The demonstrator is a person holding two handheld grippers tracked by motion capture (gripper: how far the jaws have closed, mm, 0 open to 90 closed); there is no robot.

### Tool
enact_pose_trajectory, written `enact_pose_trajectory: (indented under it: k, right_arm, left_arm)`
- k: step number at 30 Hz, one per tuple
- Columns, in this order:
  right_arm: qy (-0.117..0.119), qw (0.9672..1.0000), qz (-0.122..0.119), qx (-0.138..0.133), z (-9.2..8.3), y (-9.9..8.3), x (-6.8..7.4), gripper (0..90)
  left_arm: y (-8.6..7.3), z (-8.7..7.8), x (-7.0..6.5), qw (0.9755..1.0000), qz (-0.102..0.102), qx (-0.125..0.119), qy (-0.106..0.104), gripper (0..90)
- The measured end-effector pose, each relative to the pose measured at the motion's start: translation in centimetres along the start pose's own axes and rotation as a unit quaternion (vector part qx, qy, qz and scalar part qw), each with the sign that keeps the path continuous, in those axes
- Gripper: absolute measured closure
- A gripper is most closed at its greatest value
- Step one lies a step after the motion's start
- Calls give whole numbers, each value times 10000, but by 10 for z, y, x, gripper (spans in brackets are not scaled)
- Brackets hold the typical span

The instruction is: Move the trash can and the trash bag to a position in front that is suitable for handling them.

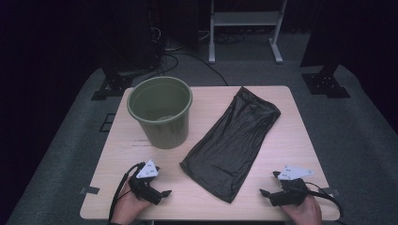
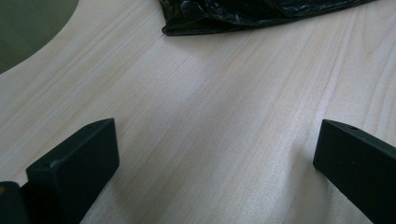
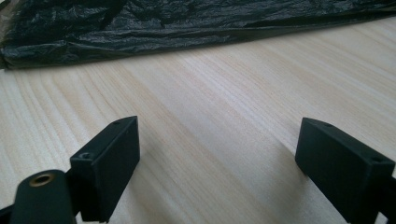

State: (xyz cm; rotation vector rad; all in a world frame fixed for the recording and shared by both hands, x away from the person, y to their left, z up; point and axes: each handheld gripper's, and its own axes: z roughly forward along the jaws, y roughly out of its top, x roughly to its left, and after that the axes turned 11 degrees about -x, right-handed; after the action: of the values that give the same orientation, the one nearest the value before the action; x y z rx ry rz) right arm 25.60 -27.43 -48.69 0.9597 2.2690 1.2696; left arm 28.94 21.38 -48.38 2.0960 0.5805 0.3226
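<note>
High view: crumpled black plastic bag [image 1: 232, 143] lies flat at bench [image 1: 291, 136] centre; round olive-green plastic bucket [image 1: 161, 111] upright at 10 o'clock from it. Left tongs [image 1: 162, 193] at 7 o'clock, right tongs [image 1: 268, 183] at 4 o'clock, both apart from bag.

Left gripper view: jaws wide apart, bare wood between; bag edge [image 2: 243, 16] at 12 o'clock.

Right gripper view: jaws wide apart, nothing between; bag [image 3: 163, 25] at 12 o'clock.

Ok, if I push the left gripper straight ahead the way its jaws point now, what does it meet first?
Probably the black plastic bag. The left gripper is open over bare table, and in its own view the bag's near edge lies ahead. The green bin sits off to the side. Depth is hard to judge.
</note>
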Motion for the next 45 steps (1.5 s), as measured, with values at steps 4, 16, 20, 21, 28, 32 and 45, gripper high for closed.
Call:
enact_pose_trajectory:
  k: [4, 16, 20, 21, 28, 32, 45]
  right_arm:
    - [21, 10000, -29, -4, -1, 0, 0, 124]
    - [183, 9998, -62, -111, 2, 14, 4, 124]
    - [262, 9995, -80, -161, 6, 24, 7, 130]
    - [267, 9995, -92, -152, 7, 25, 8, 130]
    - [489, 9985, -151, -214, 18, 42, 16, 138]
    - [577, 9980, -203, -148, 30, 50, 21, 138]
    - [618, 9973, -364, 164, 62, 51, 28, 155]
  left_arm:
    - [0, 0, 0, 10000, -1, -1, 1, 0]
    - [-1, -1, -1, 10000, -12, 3, 41, 0]
    - [-1, -1, -1, 10000, -17, 1, 46, 0]
    - [-1, -1, -1, 10000, -17, 2, 46, 0]
    - [-1, -1, -1, 10000, -18, 2, 49, 0]
    - [-1, -1, -1, 10000, -15, 6, 50, 0]
    - [-1, -1, -1, 10000, -21, 1, 52, 0]
